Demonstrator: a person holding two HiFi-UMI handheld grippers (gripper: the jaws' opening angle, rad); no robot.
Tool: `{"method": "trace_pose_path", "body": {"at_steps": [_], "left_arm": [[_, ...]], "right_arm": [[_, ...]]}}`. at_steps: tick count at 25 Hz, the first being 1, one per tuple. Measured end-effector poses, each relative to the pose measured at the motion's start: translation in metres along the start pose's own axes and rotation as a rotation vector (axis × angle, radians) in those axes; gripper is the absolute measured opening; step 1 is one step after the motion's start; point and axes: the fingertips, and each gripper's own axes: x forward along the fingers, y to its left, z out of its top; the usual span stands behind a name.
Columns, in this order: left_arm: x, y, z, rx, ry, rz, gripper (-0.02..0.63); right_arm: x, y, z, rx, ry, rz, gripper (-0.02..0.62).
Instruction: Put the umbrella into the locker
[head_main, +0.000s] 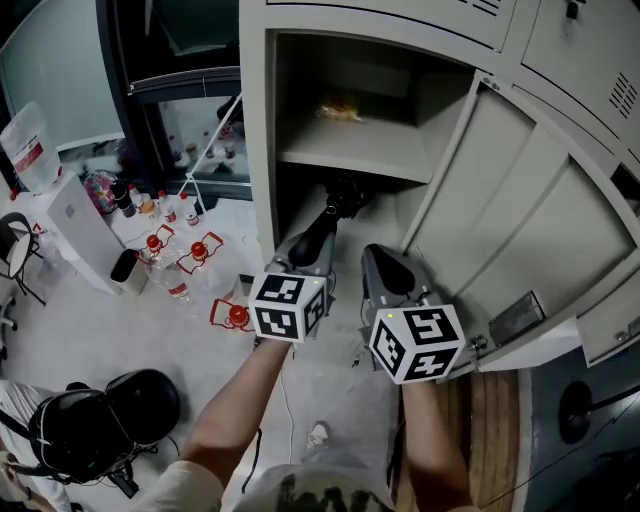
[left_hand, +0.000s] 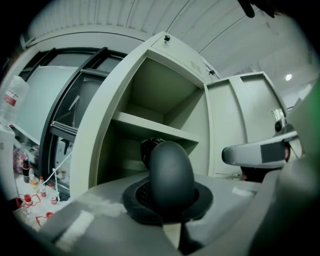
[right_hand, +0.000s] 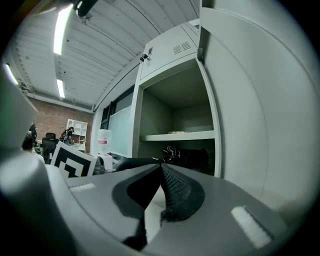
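The umbrella (head_main: 338, 205) is clamped in the left gripper (left_hand: 169, 200) at the open locker (head_main: 262, 150); the right gripper (right_hand: 161, 170) is closed on nothing

The locker (head_main: 256, 150) ahead of me stands with its door (head_main: 520, 230) swung out to the right. Its single shelf (head_main: 350, 152) carries a small yellowish packet (head_main: 340, 108), far back. Under that shelf, the black umbrella (head_main: 335, 215) reaches into the lower compartment; whether it rests on the bottom I cannot tell. Left of the locker, the pale floor (head_main: 90, 340) bears a cluster of clear bottles with red caps (head_main: 190, 258), a white box (head_main: 85, 228) farther left, and a black helmet-like thing (head_main: 100, 425) near me.
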Motion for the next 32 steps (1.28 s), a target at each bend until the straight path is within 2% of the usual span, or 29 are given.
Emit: {"method": "trace_pose_path", "body": {"at_steps": [8, 16, 24, 32], "left_arm": [[0.038, 0.004, 0.001, -0.001, 0.019, -0.008, 0.012], [0.071, 0.015, -0.002, -0.004, 0.084, 0.005, 0.012], [0.091, 0.025, -0.011, -0.009, 0.173, 0.011, 0.014], [0.099, 0.028, -0.014, -0.020, 0.208, 0.009, 0.015]], "right_arm": [[0.012, -0.016, -0.002, -0.004, 0.010, 0.003, 0.002], [0.025, -0.027, -0.003, -0.007, 0.014, 0.016, 0.002], [0.034, -0.029, -0.004, 0.000, 0.015, 0.030, 0.002], [0.035, -0.030, -0.009, 0.011, 0.027, 0.031, 0.002]]}}
